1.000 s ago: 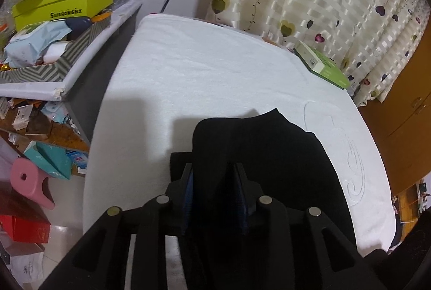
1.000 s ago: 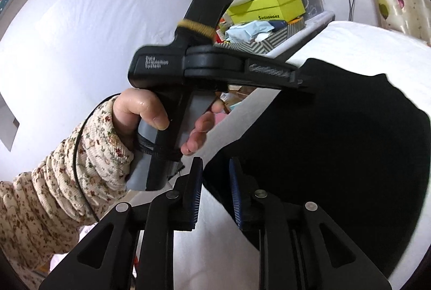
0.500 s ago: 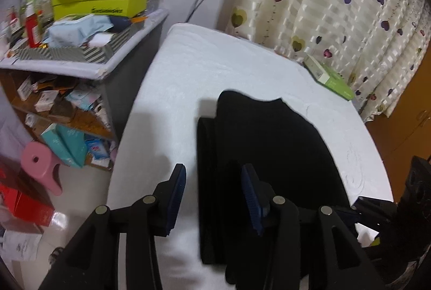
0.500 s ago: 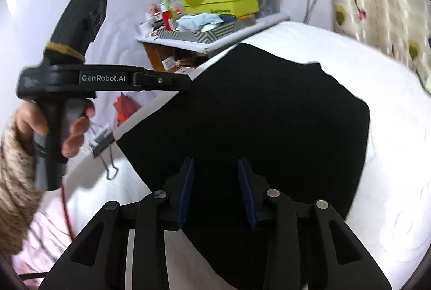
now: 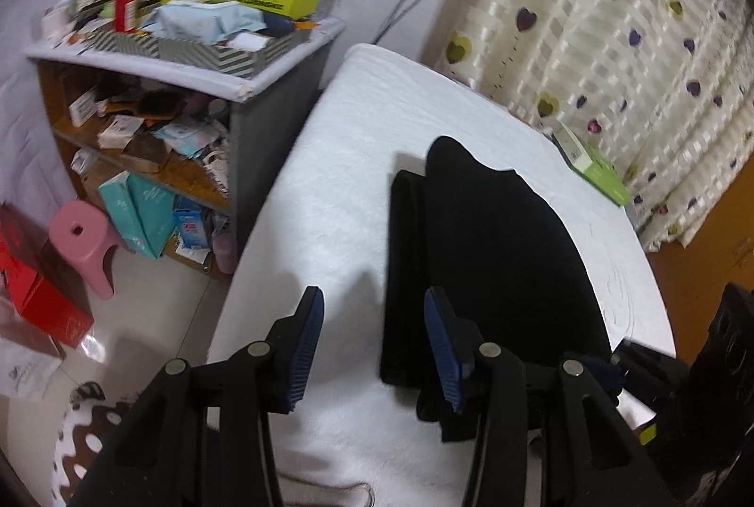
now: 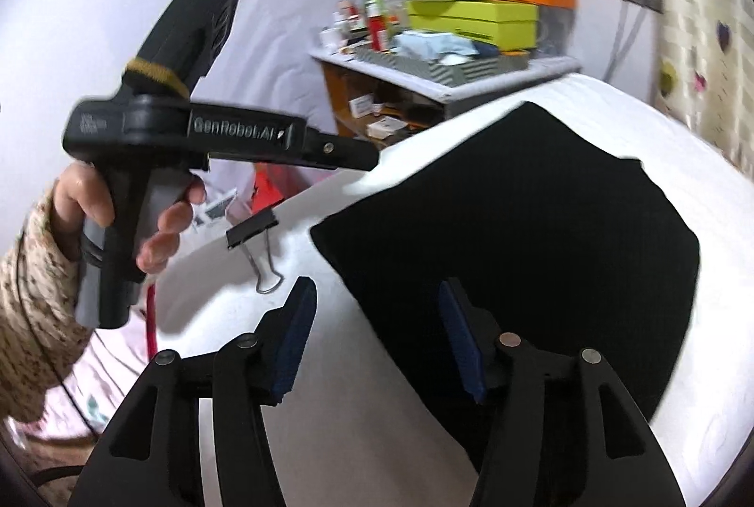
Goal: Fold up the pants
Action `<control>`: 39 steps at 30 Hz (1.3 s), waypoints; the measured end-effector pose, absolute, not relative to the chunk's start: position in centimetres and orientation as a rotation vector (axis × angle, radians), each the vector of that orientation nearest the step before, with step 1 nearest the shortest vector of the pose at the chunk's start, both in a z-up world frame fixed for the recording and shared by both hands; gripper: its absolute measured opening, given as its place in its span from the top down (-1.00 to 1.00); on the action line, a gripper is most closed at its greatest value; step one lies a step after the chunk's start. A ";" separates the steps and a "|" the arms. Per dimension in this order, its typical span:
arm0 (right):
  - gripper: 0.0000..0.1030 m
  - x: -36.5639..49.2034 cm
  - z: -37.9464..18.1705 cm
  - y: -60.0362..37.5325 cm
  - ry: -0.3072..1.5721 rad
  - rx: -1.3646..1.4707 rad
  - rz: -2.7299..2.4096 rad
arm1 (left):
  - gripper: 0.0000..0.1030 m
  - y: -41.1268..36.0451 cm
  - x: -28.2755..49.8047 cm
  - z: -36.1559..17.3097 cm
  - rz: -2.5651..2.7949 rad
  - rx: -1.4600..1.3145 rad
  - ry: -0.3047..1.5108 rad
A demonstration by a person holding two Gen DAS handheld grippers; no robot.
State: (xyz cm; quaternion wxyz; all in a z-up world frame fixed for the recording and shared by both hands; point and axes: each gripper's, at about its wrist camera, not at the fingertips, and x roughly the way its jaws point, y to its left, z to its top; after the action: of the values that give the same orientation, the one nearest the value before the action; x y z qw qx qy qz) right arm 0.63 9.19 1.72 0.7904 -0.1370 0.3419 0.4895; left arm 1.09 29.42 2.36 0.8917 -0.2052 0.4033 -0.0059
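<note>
Black pants (image 5: 495, 248) lie folded flat on the white bed cover (image 5: 377, 139), with a narrow folded strip along their left side. My left gripper (image 5: 374, 318) hovers over that left edge. Its jaws are opening; the edge lies in the gap and the pads do not touch it. My right gripper (image 6: 377, 304) hangs over the near corner of the pants (image 6: 518, 224). Its jaws are also opening, wide, and the pads (image 6: 297, 342) stay clear of the cloth. In the right wrist view a hand (image 6: 155, 224) in a patterned sleeve holds the left gripper (image 6: 363, 158) beside the bed.
A cluttered shelf unit (image 5: 212, 50) with boxes and bottles stands left of the bed. A pink stool (image 5: 85, 238) and a red box (image 5: 42, 304) sit on the floor. A green box (image 5: 594, 163) lies at the far bed edge by the curtain. A binder clip (image 6: 254, 229) grips the cover's edge.
Both grippers have let go of the black cloth and their jaws have widened. The left gripper has drawn back and to the left, off the pants, which now lie flat.
</note>
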 end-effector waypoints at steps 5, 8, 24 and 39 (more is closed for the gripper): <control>-0.07 0.6 0.9 11.5 0.719 -0.412 0.994 | 0.04 30.3 -0.1 1.8 0.021 -0.483 0.828; -0.14 0.5 0.4 12.7 0.686 -0.494 0.969 | 0.04 30.4 -0.7 1.7 0.043 -0.474 0.824; -0.13 0.4 -0.6 14.7 0.622 -0.644 0.851 | -0.07 31.4 -0.8 0.5 0.047 -0.573 0.810; 0.36 1.5 1.2 12.5 0.651 -0.419 0.886 | -0.30 30.4 2.9 -0.6 -0.120 -0.732 0.871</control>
State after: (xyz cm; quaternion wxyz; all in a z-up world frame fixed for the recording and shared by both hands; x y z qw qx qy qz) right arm 1.55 12.54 1.21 0.8319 -0.1974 0.3073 0.4178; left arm 2.85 30.45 -0.57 0.8408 -0.3462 0.4122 -0.0568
